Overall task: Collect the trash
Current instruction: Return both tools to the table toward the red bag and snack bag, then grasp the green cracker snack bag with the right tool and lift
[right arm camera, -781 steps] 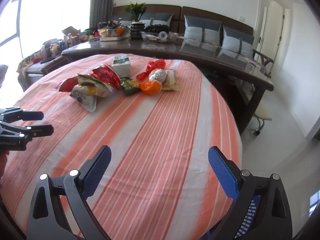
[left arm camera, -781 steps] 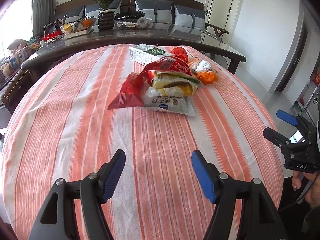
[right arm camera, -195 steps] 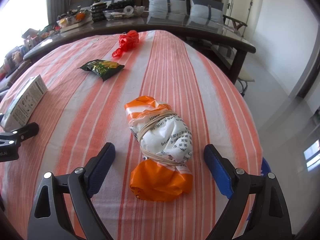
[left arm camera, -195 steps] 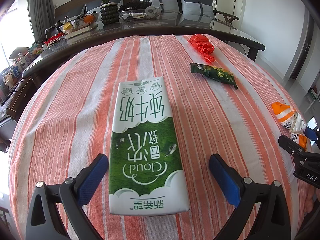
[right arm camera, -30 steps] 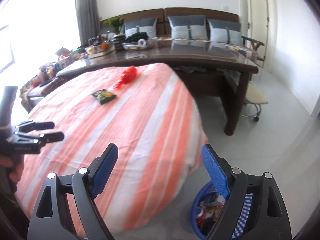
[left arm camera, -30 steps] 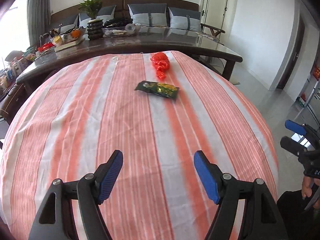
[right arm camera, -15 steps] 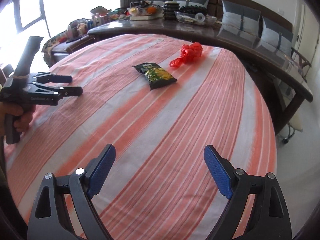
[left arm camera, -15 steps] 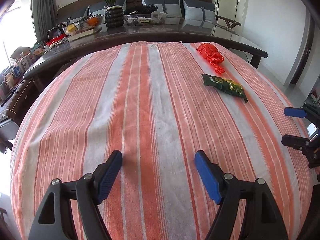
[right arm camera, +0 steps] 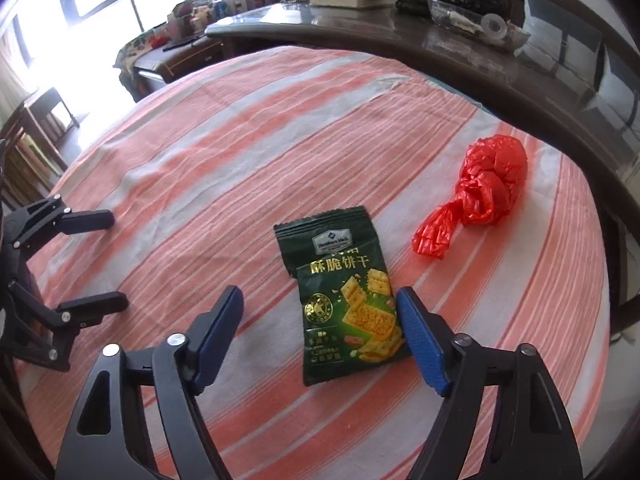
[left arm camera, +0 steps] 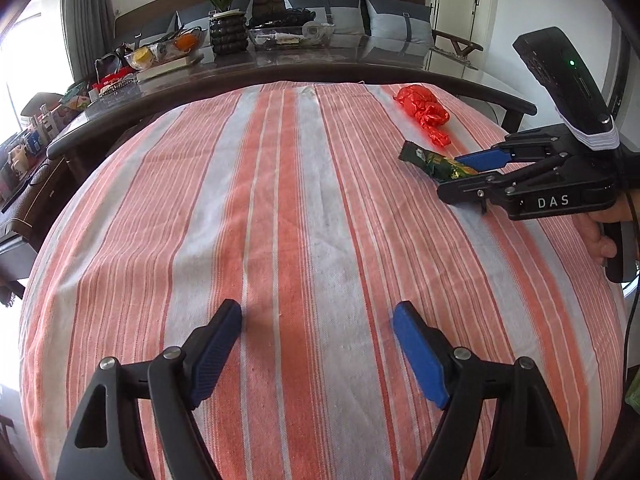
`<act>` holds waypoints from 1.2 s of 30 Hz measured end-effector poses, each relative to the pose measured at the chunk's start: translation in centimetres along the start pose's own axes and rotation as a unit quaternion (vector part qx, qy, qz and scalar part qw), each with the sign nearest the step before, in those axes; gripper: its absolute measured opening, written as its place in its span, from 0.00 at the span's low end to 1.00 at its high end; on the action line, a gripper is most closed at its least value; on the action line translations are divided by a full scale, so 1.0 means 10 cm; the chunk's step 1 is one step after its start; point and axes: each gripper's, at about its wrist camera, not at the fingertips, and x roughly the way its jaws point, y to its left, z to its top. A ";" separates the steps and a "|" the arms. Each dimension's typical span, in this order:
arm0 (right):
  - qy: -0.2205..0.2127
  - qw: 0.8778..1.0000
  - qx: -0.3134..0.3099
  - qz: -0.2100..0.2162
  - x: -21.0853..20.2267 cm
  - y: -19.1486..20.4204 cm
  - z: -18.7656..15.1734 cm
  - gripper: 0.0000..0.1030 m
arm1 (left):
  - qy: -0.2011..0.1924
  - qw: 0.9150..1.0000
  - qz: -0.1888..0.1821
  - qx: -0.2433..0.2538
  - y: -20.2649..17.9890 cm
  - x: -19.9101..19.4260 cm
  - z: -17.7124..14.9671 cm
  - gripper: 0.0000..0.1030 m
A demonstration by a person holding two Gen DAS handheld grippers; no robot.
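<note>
A dark green cracker packet (right arm camera: 344,296) lies flat on the striped tablecloth (right arm camera: 240,160). My right gripper (right arm camera: 320,334) is open and empty, its right pad beside the packet's lower right edge. A knotted red plastic bag (right arm camera: 480,192) lies beyond, to the right. In the left wrist view the packet (left arm camera: 432,160) and the red bag (left arm camera: 424,110) lie at the far right, with the right gripper (left arm camera: 464,172) open around the packet's near end. My left gripper (left arm camera: 318,340) is open and empty over bare cloth.
A long dark table (left arm camera: 280,68) behind the round table carries a plant pot (left arm camera: 228,32), bowls and clutter. A sofa with grey cushions (left arm camera: 384,20) stands at the back. The round table's edge (right arm camera: 600,300) drops off at the right.
My right gripper has moved forward and down to the green packet, which now lies between its pads. My left gripper has barely moved.
</note>
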 end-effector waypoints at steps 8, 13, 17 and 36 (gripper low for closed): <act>-0.009 0.996 0.060 -0.070 -0.39 0.04 -0.55 0.40 | 0.000 1.000 0.005 0.003 -0.01 0.00 0.00 0.79; -0.033 0.983 0.132 -0.126 -0.70 0.26 -1.09 0.41 | 0.006 1.000 0.005 0.007 -0.16 0.00 0.20 0.77; -0.056 0.979 0.125 -0.153 -0.72 0.39 -1.17 0.41 | -0.011 0.997 -0.053 0.048 -0.53 -0.05 0.78 0.77; -0.076 0.977 0.154 -0.129 -0.71 0.29 -1.21 0.43 | 0.031 0.997 -0.047 0.047 -1.23 1.40 2.03 0.74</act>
